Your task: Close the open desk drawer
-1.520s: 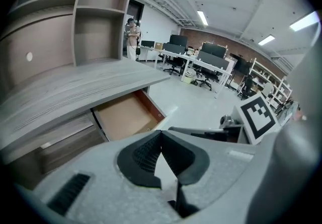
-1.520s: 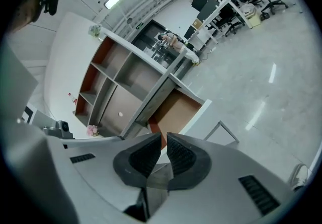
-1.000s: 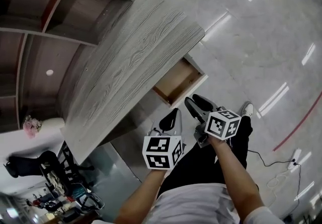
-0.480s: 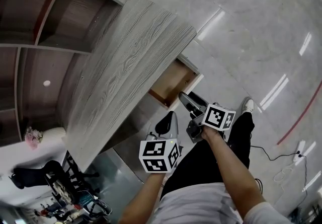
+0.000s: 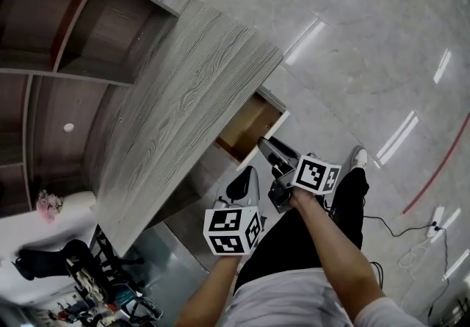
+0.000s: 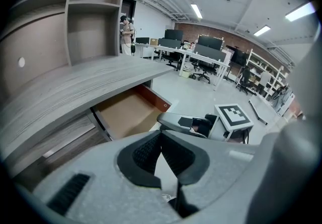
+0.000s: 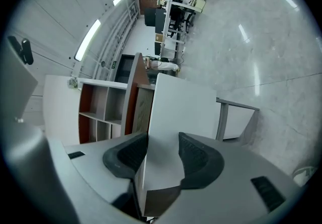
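The grey wood-grain desk (image 5: 183, 112) has one drawer (image 5: 246, 126) pulled out, its brown inside bare and its white front (image 5: 278, 126) facing me. My right gripper (image 5: 266, 143) is at that front, jaws closing. In the right gripper view the white front (image 7: 183, 112) fills the gap of the right gripper (image 7: 163, 140), and no pad clearly presses on it. My left gripper (image 5: 255, 170) hangs shut and empty below the drawer, off the desk. The left gripper (image 6: 161, 135) looks past its touching tips at the drawer (image 6: 128, 115) and the right gripper (image 6: 173, 120).
A shelf unit (image 5: 73, 24) stands on the desk's far side. Polished floor (image 5: 382, 61) lies to the right, with a red line (image 5: 433, 171) and a cable (image 5: 396, 226). My legs and shoe (image 5: 360, 158) are below the drawer. Office chairs (image 5: 110, 289) stand lower left.
The right gripper has moved up to the drawer's white front and rolled, its jaws now one behind the other. The left gripper has stayed put. The drawer stands as far out as before.
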Tool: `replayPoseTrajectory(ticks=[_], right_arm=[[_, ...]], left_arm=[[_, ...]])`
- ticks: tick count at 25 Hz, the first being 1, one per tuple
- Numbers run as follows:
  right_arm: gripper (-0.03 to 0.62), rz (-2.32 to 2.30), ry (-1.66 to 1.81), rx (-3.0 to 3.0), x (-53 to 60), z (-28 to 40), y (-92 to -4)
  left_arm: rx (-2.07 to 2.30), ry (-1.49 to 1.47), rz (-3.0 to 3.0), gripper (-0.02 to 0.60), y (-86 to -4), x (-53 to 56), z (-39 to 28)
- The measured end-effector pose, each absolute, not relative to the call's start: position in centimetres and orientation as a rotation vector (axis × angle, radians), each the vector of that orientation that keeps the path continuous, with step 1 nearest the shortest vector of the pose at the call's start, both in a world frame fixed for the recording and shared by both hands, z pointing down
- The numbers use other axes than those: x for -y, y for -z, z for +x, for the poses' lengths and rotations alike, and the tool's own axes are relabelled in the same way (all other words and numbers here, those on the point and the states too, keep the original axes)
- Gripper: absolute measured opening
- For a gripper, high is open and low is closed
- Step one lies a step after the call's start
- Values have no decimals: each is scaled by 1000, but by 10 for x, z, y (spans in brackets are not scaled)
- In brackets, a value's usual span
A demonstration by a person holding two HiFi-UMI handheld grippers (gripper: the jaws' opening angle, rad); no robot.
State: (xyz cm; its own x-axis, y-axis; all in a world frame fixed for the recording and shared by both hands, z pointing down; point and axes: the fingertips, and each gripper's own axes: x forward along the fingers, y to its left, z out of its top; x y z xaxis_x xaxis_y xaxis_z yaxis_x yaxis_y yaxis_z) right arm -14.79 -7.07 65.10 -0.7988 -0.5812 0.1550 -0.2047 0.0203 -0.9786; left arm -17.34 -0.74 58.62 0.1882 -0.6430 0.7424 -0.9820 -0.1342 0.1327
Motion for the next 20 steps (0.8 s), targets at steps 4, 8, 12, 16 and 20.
replayPoseTrajectory(ticks=[4,8,12,16,20], right_arm=[[187,-839,1856,-1993,71,-147,-649],[187,-869,1842,-1975,75,-149,-642],[187,-861,1847,-1976,75,-151,-641],[187,-811,1812,-1997,81,-158,-628],[181,-767,1807,-2061,89,-174,-625]], left_arm=[[1527,-697,1859,3,-582,8,-174],[1532,-687,1864,3,-579,10,-175],[1532,-683,1875,3,-576,11,-176],[1536,-683,1882,3,-574,14,-178],[1544,-686,1889,3,-571,16,-184]])
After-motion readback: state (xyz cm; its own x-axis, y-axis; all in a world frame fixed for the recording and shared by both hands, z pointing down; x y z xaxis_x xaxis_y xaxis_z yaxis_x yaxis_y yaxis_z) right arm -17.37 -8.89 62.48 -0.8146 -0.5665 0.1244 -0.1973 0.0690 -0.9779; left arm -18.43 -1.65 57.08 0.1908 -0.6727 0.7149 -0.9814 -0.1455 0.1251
